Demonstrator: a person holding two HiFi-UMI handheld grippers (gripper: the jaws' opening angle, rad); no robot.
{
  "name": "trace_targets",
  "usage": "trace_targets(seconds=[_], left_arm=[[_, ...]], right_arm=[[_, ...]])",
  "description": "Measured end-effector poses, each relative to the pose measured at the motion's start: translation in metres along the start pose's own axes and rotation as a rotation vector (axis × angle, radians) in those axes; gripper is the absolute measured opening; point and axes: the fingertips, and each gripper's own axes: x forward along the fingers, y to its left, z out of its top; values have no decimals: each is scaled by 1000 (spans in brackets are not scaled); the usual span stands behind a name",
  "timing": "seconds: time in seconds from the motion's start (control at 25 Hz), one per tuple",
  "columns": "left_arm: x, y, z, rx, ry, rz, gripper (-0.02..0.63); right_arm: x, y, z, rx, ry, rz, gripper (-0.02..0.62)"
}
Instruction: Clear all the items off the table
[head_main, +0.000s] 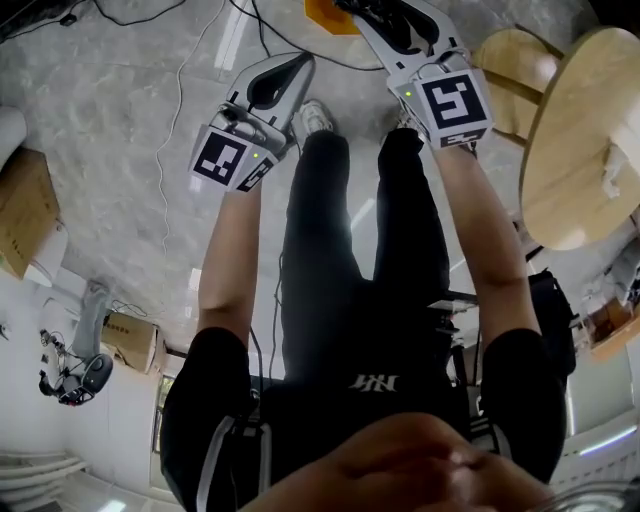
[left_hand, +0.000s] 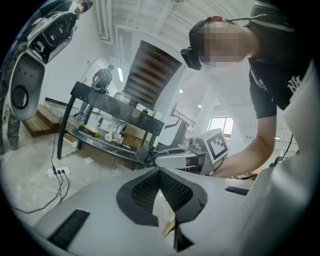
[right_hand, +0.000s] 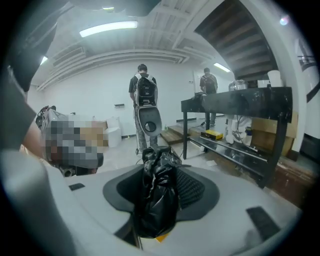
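My right gripper is shut on a crumpled black plastic bag, which bunches up between the pads and sticks out past the tips. My left gripper has its dark pads meeting at the tips with nothing between them. In the head view both grippers are held out in front of the person's legs, the left gripper beside the right gripper. The round wooden table lies to the right of the right gripper. From the left gripper view I see the right gripper's marker cube.
A wooden chair stands by the table. Cables trail over the marble floor, and cardboard boxes sit at the left. A black-framed bench loaded with items stands on the right. Two people stand at the back of the room.
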Motion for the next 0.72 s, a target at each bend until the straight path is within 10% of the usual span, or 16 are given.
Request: trace_targets(seconds=[0.72], left_arm=[[55,72,-106,0,17,-7,12]], right_arm=[[77,-36,-141,46,53,-14,176]])
